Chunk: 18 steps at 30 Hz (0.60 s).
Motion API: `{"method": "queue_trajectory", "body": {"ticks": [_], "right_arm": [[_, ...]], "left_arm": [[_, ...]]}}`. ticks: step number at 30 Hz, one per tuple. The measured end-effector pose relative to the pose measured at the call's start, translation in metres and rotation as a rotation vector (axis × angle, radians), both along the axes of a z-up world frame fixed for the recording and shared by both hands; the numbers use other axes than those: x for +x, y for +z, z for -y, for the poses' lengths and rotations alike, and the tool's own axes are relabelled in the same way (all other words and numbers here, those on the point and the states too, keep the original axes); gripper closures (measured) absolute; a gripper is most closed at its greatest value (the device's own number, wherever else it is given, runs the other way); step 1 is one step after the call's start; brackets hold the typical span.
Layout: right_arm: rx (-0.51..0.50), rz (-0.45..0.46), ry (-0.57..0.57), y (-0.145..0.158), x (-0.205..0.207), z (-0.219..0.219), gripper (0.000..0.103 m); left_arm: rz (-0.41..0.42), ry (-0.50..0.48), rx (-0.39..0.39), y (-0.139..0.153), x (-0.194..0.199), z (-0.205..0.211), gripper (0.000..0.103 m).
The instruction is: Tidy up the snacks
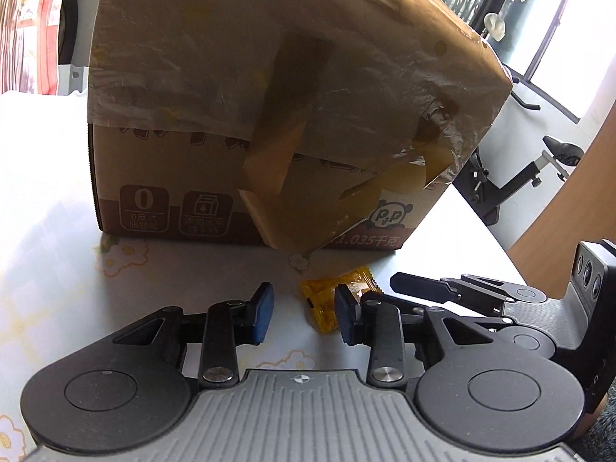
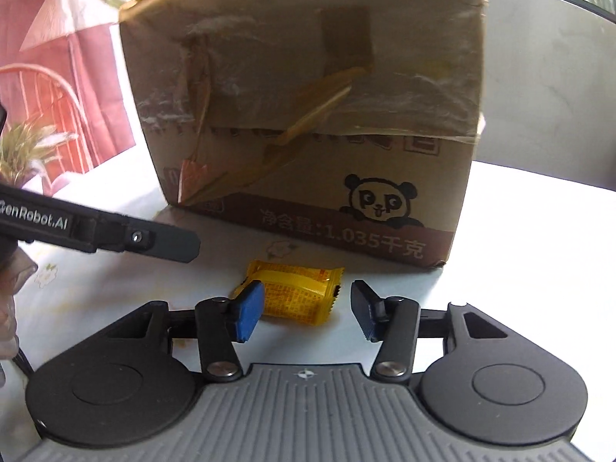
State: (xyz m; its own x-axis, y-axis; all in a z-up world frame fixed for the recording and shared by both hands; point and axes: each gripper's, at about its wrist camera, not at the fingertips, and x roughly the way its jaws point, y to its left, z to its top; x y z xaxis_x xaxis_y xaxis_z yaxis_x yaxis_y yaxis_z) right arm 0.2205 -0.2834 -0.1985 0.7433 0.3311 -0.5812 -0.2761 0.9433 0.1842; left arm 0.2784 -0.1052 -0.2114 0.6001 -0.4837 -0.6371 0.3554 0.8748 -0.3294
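— Where is the snack [image 2: 293, 293]?
— Lower centre of my right view, on the table [image 2: 519, 231] before the box [image 2: 308, 115], between the spread fingers of my right gripper [image 2: 306, 310], untouched.
— Your left gripper [image 1: 304, 313]?
— Spread too, empty; the snack is beside its right pad.

Place: a home, probably a living or dining room.
Table: flower-print tablecloth [image 1: 57, 231], with a taped snack carton [image 1: 269, 115] on it.
Behind: exercise bike [image 1: 539, 169], big windows [image 1: 500, 4], red curtain [image 2: 77, 77].
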Motion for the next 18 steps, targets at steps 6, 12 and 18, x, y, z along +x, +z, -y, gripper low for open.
{"method": "queue_trajectory", "body": {"ticks": [6,12,18], "right_arm": [[0.023,-0.034,-0.047,-0.005,0.005,0.007,0.082],[-0.039,-0.016,-0.021,-0.006,0.006,-0.003,0.082],[-0.063,0.001,-0.009,-0.011,0.007,-0.012,0.082]], "left_arm": [[-0.014,-0.021,-0.005,-0.010,0.002,0.012,0.067],[-0.032,-0.012,-0.018,-0.020,0.007,0.017,0.067],[-0.041,-0.004,-0.041,-0.025,0.021,0.023,0.067]]}}
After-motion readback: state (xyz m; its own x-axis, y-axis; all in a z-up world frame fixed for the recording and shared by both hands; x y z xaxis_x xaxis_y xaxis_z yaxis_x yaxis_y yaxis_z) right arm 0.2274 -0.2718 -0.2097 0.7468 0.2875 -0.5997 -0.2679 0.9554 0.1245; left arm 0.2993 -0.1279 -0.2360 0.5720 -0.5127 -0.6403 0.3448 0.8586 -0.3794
